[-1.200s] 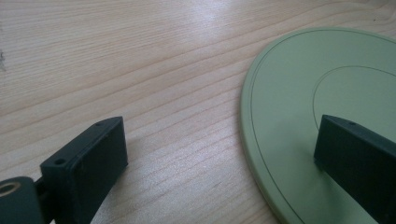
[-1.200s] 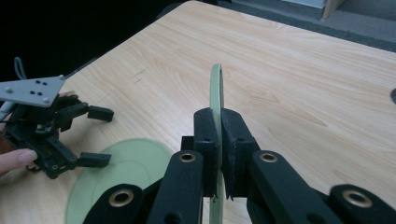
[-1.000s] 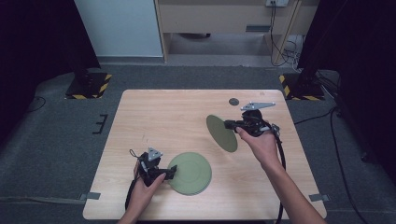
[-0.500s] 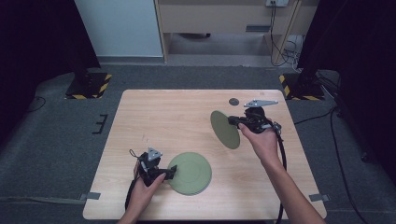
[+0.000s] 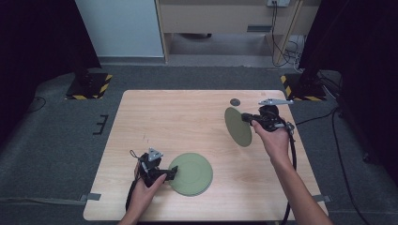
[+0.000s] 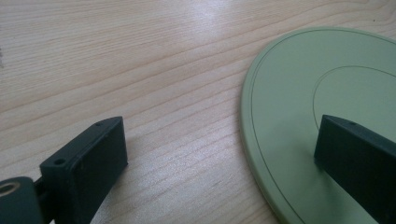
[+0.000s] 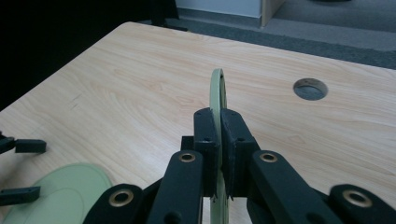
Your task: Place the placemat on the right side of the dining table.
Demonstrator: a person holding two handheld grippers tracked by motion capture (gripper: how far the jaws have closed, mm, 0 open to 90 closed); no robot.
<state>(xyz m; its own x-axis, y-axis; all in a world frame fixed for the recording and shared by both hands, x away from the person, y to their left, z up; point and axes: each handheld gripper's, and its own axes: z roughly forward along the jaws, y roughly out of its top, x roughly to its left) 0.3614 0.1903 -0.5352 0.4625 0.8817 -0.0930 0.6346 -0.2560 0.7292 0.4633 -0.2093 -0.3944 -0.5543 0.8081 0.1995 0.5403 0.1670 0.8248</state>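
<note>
Two green plates on a wooden bench, one lying flat, one held on edge.

Left gripper (image 5: 170,174), near left of the bench (image 5: 178,122): fingers spread wide, holding nothing; one finger (image 6: 88,158) sits over bare wood, the other over the left rim of the flat plate (image 5: 191,174), apparently just above or touching it. Right gripper (image 5: 247,117), far right: fingers (image 7: 205,140) closed on the rim of the second plate (image 5: 238,126), which stands on edge, tilted; whether its lower edge touches the bench is unclear. Small round hole (image 5: 235,101) in the bench, just beyond the held plate. The two plates lie well apart.
</note>
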